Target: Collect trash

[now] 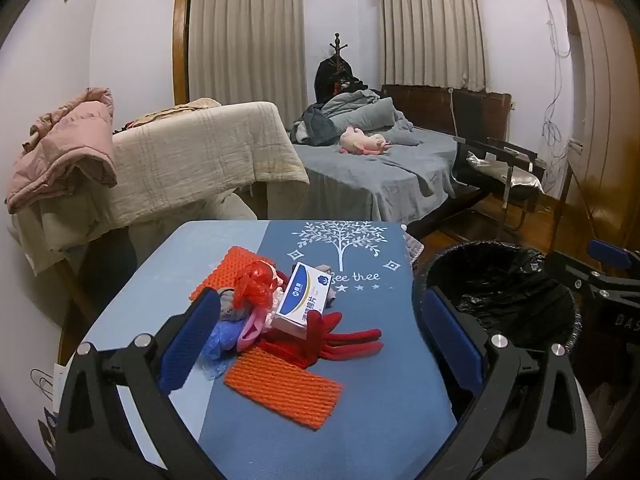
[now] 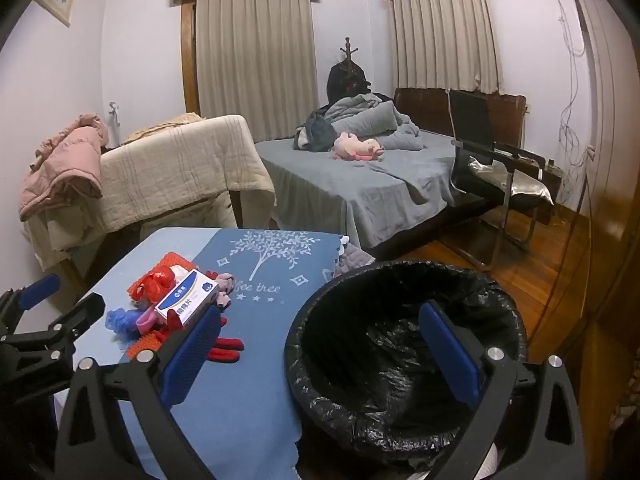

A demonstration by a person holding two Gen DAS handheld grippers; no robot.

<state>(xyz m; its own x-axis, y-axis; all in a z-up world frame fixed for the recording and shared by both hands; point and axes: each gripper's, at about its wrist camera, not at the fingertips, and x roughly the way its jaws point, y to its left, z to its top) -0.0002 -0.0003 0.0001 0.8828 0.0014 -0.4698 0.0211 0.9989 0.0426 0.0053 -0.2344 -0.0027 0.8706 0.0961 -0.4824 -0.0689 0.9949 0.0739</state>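
My left tongs (image 1: 320, 344), spread and holding nothing, hover over the trash pile (image 1: 280, 316) mid-table (image 1: 380, 392); my right tongs (image 2: 320, 352), also spread and holding nothing, hang above the bin (image 2: 400, 360) at the table's right edge. Blue cloth covers the table. Two orange mats (image 1: 284, 392), one box (image 1: 302, 300), one red glove (image 1: 340, 340). Bed (image 2: 360, 184) beyond.

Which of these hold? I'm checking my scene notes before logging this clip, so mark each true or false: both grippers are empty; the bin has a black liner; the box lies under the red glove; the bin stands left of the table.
1. The left gripper and right gripper hold nothing: true.
2. The bin has a black liner: true.
3. False: the white-and-blue box rests atop the pile, over the red glove.
4. False: the bin stands right of the table.
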